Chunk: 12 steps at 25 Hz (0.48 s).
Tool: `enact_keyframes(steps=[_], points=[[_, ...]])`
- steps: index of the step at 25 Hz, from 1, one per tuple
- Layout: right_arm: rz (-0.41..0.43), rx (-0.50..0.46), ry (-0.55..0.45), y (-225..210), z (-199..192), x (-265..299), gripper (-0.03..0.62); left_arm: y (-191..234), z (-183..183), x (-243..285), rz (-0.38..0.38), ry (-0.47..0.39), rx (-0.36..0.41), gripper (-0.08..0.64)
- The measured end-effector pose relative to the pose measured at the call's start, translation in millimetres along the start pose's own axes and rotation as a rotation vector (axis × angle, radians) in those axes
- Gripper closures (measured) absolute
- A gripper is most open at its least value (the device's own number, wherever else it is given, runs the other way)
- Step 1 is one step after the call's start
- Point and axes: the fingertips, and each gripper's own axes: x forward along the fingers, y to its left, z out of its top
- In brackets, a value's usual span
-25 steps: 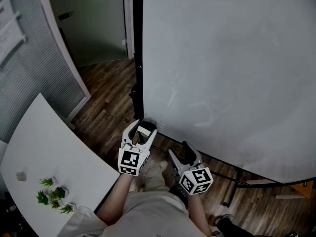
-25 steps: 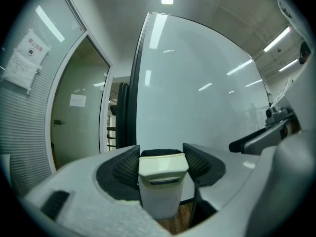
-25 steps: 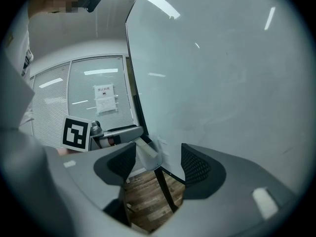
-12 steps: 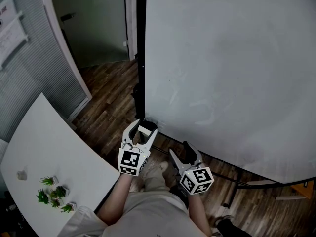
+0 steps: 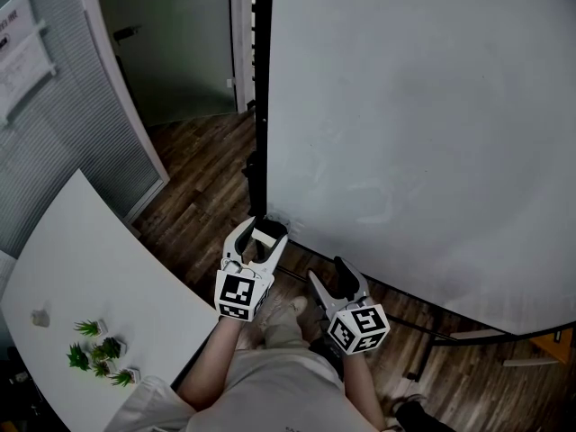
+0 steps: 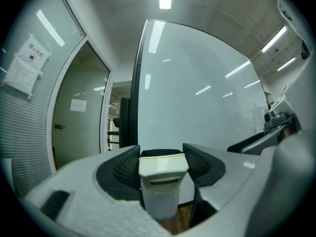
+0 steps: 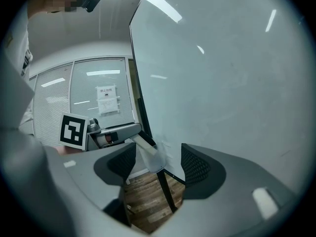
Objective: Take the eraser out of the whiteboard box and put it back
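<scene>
At the far left we see a white table (image 5: 90,268) with a few small green plants (image 5: 99,355) near its lower edge. Beyond it lies a dark wooden floor (image 5: 198,169).

Next comes the left gripper (image 5: 261,237), level with the bottom left corner of the whiteboard (image 5: 414,124) and pointing towards it. We find it clamped on the eraser (image 6: 163,174). The cream block stands upright between the two ribbed pads (image 6: 123,167), and a dark felt strip shows at its far end. The eraser is therefore in this gripper's grasp, up off the floor and close to the board's black edge frame (image 5: 259,106).

Just to its right, and a little nearer the person, we see the right gripper (image 5: 327,274). Its jaws stand apart with nothing between them; through the gap we see only the floor and a black leg of the board's stand (image 7: 165,194). The two grippers are near each other but do not touch.

The pale, bare whiteboard fills the right of the head view.
</scene>
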Motion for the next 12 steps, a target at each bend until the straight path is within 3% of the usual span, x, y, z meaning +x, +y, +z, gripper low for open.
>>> enact_keyframes(steps=[12], points=[[0.009, -0.010, -0.002, 8.1, 0.8, -9.0, 0.304, -2.4, 14.0, -13.5, 0.013, -0.028, 0.013, 0.293]])
